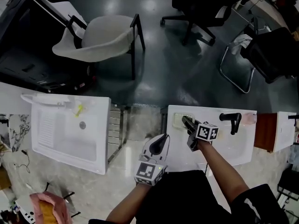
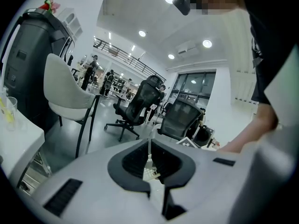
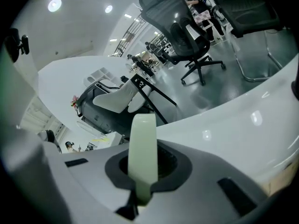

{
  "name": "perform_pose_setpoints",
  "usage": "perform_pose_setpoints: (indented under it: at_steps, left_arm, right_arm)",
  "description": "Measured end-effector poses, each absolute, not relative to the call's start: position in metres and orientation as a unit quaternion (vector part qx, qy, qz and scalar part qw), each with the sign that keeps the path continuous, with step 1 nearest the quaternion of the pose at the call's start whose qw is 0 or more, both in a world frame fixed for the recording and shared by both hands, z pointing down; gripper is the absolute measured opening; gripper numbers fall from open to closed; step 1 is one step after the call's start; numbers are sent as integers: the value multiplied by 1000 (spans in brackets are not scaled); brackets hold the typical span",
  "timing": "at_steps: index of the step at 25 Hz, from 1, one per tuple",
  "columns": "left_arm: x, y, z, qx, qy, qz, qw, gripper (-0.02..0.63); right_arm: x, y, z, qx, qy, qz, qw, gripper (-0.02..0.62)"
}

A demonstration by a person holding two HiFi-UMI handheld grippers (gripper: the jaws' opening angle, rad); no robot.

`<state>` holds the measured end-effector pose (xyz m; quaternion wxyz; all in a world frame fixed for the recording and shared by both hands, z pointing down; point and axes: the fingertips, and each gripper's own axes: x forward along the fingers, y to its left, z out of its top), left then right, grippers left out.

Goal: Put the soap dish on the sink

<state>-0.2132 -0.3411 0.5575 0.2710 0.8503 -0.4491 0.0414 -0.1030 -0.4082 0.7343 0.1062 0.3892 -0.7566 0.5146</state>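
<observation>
Pale green soap dish (image 3: 142,143), thin with a smooth rounded edge, stands edgewise, clamped between the nearly closed jaws of the right hand-held gripper (image 3: 144,168). Head view places it at the far left corner of the glossy white sink (image 1: 244,146), left of the black faucet (image 1: 232,119); contact not confirmable. Left hand-held gripper (image 1: 159,145) has its jaws together, empty

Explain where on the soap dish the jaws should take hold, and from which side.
Probably best to take the soap dish by its thin rim, coming from the person's side of the sink. The rim is narrow enough for nearly closed jaws: the right gripper is shut on it, the edge standing upright between them.
</observation>
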Motion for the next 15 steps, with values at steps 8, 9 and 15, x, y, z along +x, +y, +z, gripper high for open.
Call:
perform_pose_setpoints:
  at_steps: [8,9,15]
  left_arm:
    - [-228,-347,564,852,-440,45,279,23]
    - [-228,-347,564,853,-438,44,280,24]
    - [-228,-349,565,858,-425,38,287,24]
  right_arm:
    - [-101,-414,755,381,-749,530,114,16]
    - [-101,-415,757,383,-749,528,118,20]
    - [-100,-416,762,384,-749,519,150,83]
